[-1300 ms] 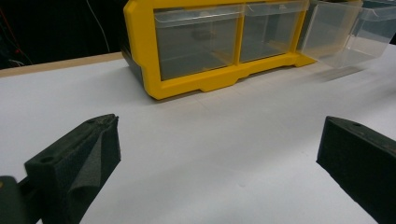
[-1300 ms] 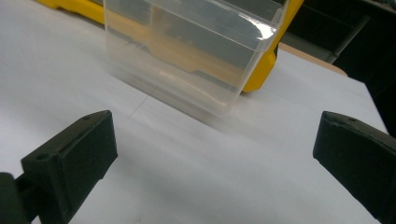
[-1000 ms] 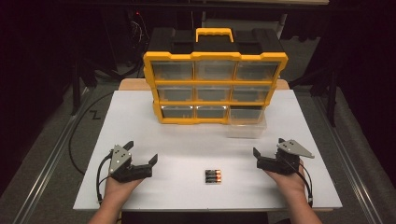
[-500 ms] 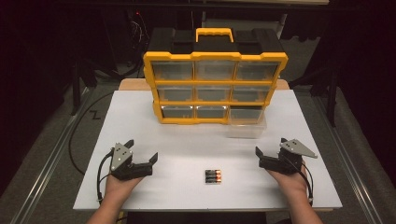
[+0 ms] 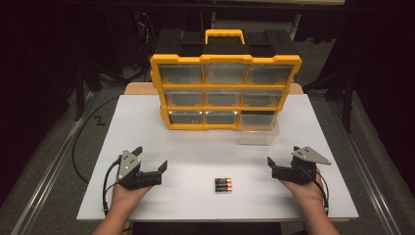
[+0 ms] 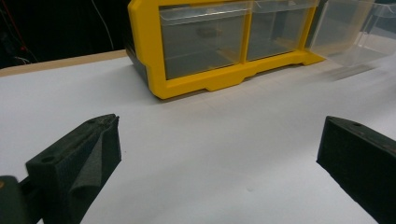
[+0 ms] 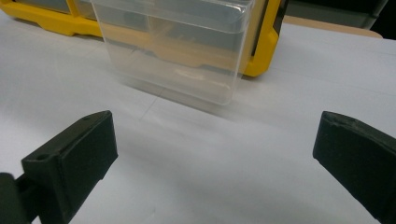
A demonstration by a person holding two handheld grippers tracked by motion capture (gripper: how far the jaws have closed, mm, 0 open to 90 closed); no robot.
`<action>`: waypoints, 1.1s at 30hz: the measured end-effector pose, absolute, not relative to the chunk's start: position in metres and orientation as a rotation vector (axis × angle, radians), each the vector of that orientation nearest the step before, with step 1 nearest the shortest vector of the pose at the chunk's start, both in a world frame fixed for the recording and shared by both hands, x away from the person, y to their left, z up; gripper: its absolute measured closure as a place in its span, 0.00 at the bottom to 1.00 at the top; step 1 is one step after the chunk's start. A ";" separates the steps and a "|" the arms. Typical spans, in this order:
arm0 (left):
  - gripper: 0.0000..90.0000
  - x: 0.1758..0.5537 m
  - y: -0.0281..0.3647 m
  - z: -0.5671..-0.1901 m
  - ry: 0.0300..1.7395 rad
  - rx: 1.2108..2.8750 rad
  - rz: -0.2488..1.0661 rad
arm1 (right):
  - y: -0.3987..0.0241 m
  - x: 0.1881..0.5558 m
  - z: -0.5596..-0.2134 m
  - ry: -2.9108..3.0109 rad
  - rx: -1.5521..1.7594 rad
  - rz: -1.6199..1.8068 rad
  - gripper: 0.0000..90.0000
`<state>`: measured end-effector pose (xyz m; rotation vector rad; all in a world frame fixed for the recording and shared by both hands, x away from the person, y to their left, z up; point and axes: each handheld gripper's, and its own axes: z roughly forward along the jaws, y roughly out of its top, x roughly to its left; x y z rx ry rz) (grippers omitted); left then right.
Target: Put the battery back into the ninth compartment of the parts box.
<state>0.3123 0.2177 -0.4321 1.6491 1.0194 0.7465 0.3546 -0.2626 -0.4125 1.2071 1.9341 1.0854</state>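
A small pack of batteries (image 5: pixel 223 184) lies flat on the white table (image 5: pixel 195 147), near its front edge and between my two hands. My left gripper (image 5: pixel 151 157) rests on the table to the left of the pack, open and holding nothing. My right gripper (image 5: pixel 283 154) rests to the pack's right, also open and holding nothing. In the left gripper view the left gripper (image 6: pixel 219 154) has its jaws wide apart over bare table. The right gripper (image 7: pixel 215 144), seen in its own view, faces a clear plastic drawer (image 7: pixel 177 56).
A yellow organizer (image 5: pixel 225 90) with several clear drawers and a black top stands at the back middle of the table. Its bottom-right drawer (image 5: pixel 258 128) is pulled out toward me. The same organizer (image 6: pixel 196 79) shows ahead in the left gripper view.
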 end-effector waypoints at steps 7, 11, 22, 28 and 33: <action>0.00 0.311 0.219 -0.432 1.012 1.647 0.724 | -0.259 0.355 -0.413 1.979 1.223 1.033 0.01; 0.00 0.312 0.221 -0.432 1.016 1.635 0.719 | -0.259 0.357 -0.414 2.004 1.241 1.001 0.01; 0.00 0.313 0.221 -0.431 1.025 1.627 0.717 | -0.258 0.363 -0.413 2.101 1.284 0.944 0.01; 0.00 0.312 0.220 -0.431 1.021 1.633 0.715 | -0.255 0.364 -0.412 2.146 1.301 0.945 0.01; 0.00 0.312 0.218 -0.431 1.017 1.636 0.699 | -0.256 0.364 -0.414 2.191 1.311 0.922 0.01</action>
